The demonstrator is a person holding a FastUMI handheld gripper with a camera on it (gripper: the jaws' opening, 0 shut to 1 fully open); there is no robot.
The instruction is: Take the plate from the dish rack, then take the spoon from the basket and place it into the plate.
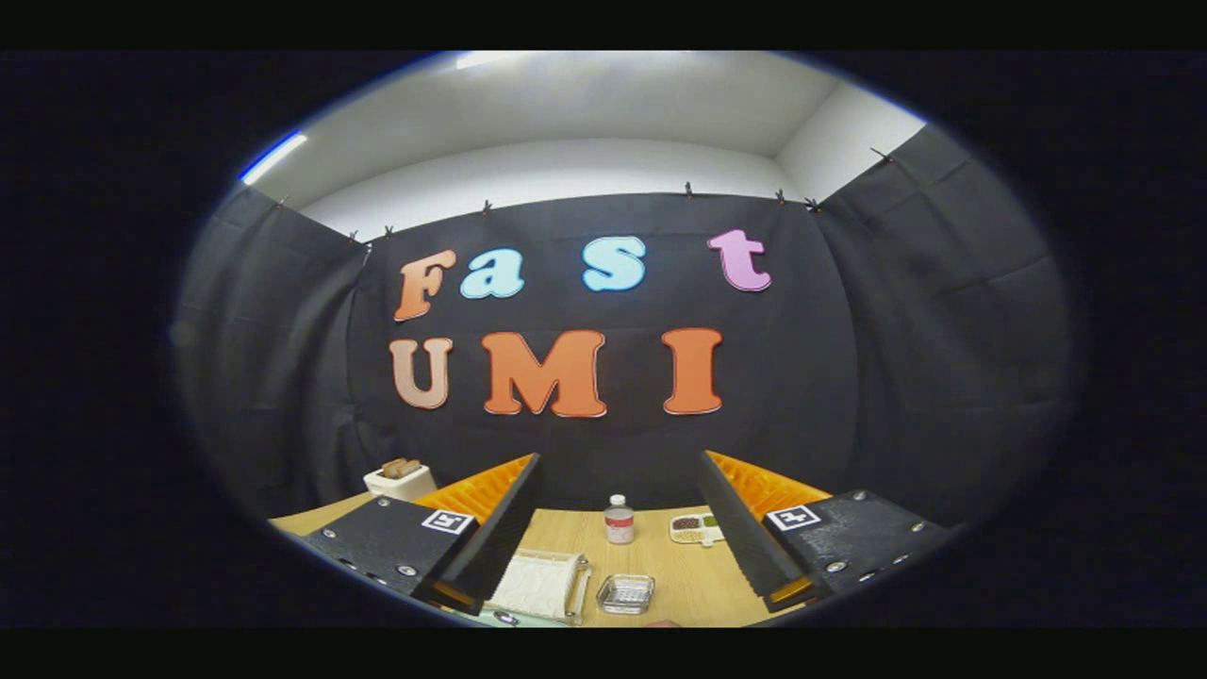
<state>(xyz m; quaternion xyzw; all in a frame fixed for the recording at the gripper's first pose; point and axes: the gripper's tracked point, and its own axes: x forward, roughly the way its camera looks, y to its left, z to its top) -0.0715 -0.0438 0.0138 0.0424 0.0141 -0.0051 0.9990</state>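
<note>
The white ribbed dish rack point(542, 583) sits low between your fingers, nearer the left one; whether a plate stands in it you cannot tell from here, and neither spoon nor basket can be made out, so how far the task has come stays unsettled. Your gripper point(618, 528) is spread wide and holds nothing. Just beside the rack lies a small clear glass dish point(626, 592); beyond it stand a bottle point(619, 520) and a divided tray point(696, 528) (both near the table's far edge). A toaster point(400, 479) sits beyond the left finger. The wooden table point(688, 580) between the fingers offers you open room.
</note>
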